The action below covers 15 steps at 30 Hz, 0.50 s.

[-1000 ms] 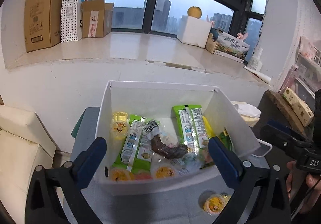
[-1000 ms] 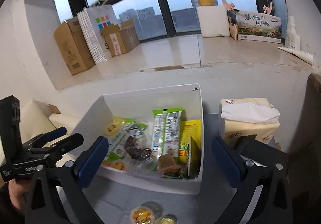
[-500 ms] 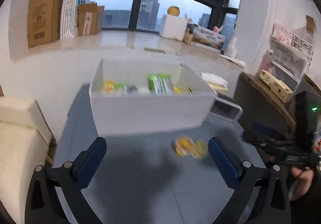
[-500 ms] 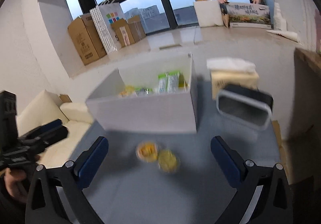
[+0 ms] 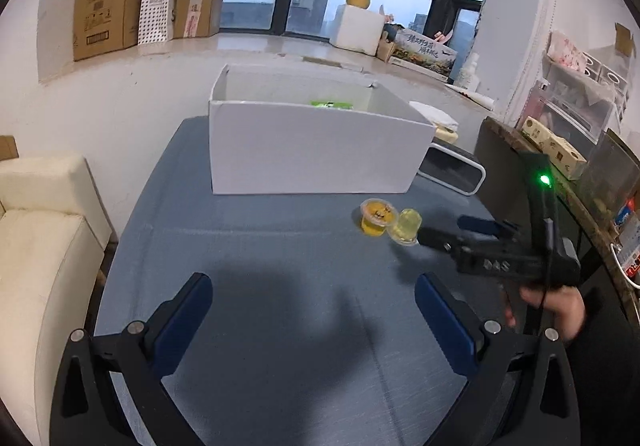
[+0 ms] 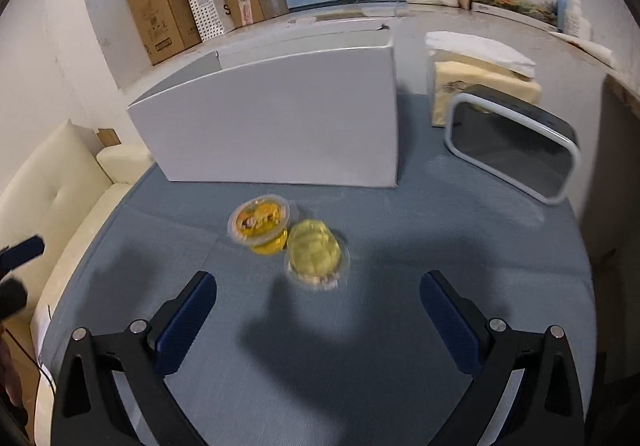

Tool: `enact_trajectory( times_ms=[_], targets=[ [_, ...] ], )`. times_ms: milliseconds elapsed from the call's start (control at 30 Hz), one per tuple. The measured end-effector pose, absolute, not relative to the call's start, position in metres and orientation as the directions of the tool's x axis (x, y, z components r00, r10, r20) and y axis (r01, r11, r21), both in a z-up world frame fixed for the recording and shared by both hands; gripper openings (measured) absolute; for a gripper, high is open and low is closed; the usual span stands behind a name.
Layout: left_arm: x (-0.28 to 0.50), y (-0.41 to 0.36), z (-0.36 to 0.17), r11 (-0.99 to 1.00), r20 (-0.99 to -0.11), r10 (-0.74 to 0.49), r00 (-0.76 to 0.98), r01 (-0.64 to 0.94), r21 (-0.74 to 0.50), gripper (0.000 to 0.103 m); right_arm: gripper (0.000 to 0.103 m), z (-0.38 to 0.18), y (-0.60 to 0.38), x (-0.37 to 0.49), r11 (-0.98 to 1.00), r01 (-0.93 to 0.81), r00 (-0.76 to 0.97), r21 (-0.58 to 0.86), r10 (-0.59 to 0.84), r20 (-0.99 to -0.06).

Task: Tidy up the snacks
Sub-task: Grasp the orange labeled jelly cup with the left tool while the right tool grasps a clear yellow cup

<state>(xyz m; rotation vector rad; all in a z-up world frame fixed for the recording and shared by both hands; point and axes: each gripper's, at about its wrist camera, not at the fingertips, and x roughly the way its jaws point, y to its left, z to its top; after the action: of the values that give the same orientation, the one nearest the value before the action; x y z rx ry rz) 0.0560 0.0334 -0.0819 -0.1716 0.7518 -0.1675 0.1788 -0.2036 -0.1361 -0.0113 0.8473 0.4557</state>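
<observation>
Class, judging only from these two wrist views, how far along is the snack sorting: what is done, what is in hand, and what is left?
Done: a green packet already lies in the white box. In hand: nothing; the left tool and right tool are open and empty, the right one nearest the cups. Left: the orange jelly cup and yellow jelly cup sit on the table.

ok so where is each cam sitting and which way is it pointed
Left wrist: on the left gripper, low over the blue table, facing the white box; its open fingers, the right gripper and a hand show.
Right wrist: on the right gripper, angled down at two jelly cups; its open fingers show.
Shared: box, cups, table, windowsill.
</observation>
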Motion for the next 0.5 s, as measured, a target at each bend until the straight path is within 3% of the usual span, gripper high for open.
enact_trajectory(
  times_ms=[200, 267, 367, 500],
  targets=[
    [0.060, 0.033, -0.089, 0.976, -0.674, -0.200, 0.712, 0.083, -0.202, 0.103, 0.101, -0.148, -0.189, 0.206, 0.896, -0.424, 0.541, 0.127, 0.364, -0.759],
    [0.064, 0.031, -0.093, 0.976, -0.681, -0.201, 0.704, 0.085, -0.199, 0.103, 0.072, -0.151, -0.185, 0.208, 0.897, -0.427, 0.541, 0.109, 0.351, -0.764],
    [0.070, 0.027, -0.096, 0.978, -0.687, -0.196, 0.700, 0.085, -0.192, 0.103, 0.044, -0.157, -0.184, 0.212, 0.894, -0.432, 0.507, 0.120, 0.350, -0.788],
    [0.081, 0.020, -0.100, 0.980, -0.696, -0.193, 0.692, 0.097, -0.175, 0.103, 0.040, -0.154, -0.191, 0.204, 0.888, -0.446, 0.527, 0.116, 0.365, -0.768]
  ],
)
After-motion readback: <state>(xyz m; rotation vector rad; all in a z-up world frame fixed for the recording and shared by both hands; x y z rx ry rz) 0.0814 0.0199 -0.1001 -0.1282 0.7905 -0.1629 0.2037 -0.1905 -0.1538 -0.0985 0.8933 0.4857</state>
